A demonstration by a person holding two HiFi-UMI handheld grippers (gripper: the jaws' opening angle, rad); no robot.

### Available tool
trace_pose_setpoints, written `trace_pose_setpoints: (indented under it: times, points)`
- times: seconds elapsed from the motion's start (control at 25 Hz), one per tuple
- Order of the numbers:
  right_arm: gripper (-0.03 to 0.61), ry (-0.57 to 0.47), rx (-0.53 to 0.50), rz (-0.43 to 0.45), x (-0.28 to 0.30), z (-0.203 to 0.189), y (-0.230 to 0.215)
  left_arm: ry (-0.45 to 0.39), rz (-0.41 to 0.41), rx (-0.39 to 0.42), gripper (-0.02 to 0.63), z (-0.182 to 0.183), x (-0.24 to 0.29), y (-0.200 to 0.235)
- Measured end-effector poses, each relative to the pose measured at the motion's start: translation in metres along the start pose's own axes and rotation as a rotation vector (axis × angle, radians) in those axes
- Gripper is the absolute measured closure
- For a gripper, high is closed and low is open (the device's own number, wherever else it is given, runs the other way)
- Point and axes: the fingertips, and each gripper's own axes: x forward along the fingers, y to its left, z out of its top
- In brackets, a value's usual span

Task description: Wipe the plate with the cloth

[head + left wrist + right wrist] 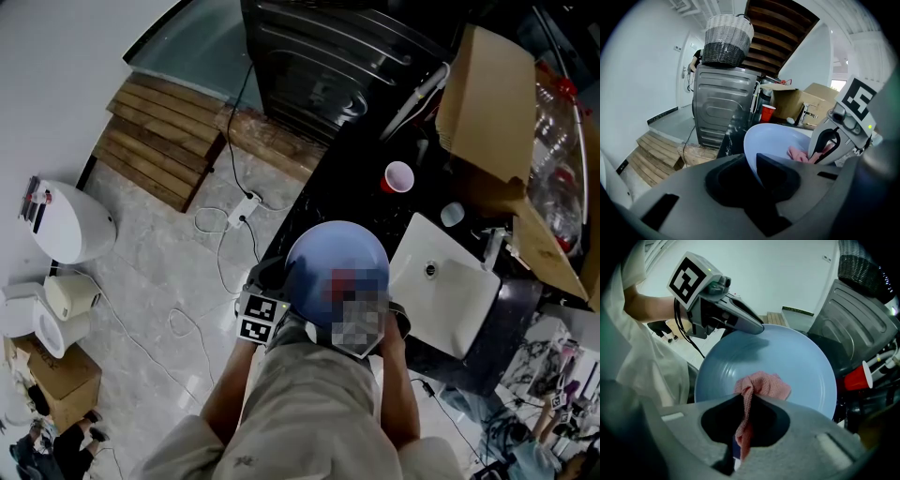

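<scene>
A pale blue plate [328, 258] is held up in front of the person, over the edge of a dark counter. My left gripper [754, 164] is shut on the plate's [776, 140] rim. In the right gripper view it [757, 329] clamps the plate's [797, 357] upper left edge. A pink cloth [763, 385] hangs bunched between the jaws of my right gripper [745, 401], which is shut on it and presses it against the plate's face. From the left gripper view the cloth [800, 154] lies low on the plate, beside the right gripper [829, 140].
A white sink [445, 281] with a tap sits in the counter right of the plate. A red cup [398, 176] stands behind it. Cardboard boxes [487, 94] lie at the right, a dark appliance [328, 56] behind. Wooden boards [159, 141] and cables cover the floor at left.
</scene>
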Motion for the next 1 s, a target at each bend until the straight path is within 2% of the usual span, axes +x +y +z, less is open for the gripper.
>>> trace_pose_setpoints:
  times: [0.48, 0.68, 1.0]
  points:
    - [0.556, 0.058, 0.056, -0.072, -0.005, -0.018, -0.023, 0.001, 0.004, -0.003, 0.538, 0.000, -0.001, 0.000]
    - [0.557, 0.076, 0.071, -0.116, -0.005, -0.022, -0.034, 0.030, -0.003, -0.008, 0.539, -0.005, -0.002, -0.001]
    - [0.557, 0.078, 0.089, -0.203, -0.004, -0.023, -0.056, 0.002, 0.004, 0.000, 0.540, -0.001, 0.000, 0.001]
